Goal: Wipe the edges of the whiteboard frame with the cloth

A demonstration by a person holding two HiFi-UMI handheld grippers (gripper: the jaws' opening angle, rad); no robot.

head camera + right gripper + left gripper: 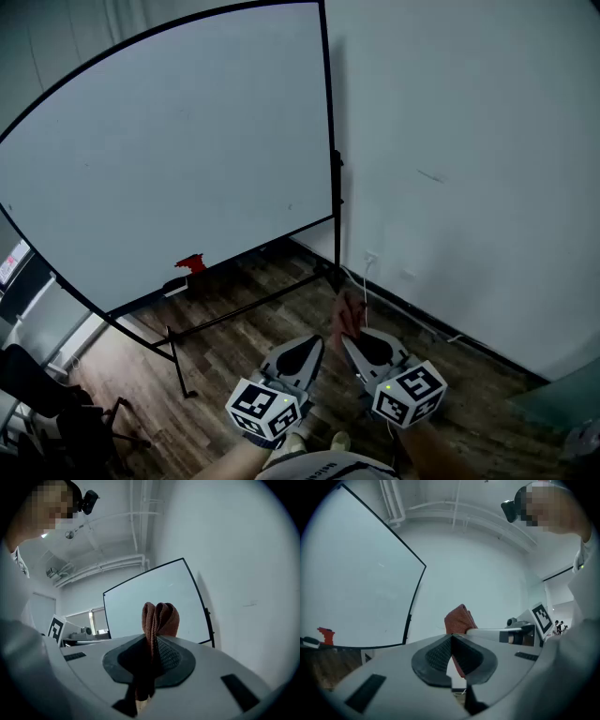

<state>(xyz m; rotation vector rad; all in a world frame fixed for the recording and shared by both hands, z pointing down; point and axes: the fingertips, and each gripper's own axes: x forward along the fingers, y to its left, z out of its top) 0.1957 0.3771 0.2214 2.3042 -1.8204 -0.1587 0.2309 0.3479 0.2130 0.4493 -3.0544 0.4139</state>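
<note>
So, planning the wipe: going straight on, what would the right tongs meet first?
Likely the whiteboard, cloth first, left of its right frame edge; nothing shows between, though depth is unclear.

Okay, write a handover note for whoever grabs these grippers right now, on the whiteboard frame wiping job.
Left gripper: shut, empty.
Right gripper: shut on the cloth, which sticks out past the jaws.
Whiteboard: upright ahead; both grippers are held low, apart from it.
Done: the cloth is gripped. Nothing shows any edge wiped.
Left: bring the cloth to the frame and wipe round its edges, probably starting with the right side, which is nearest.
</note>
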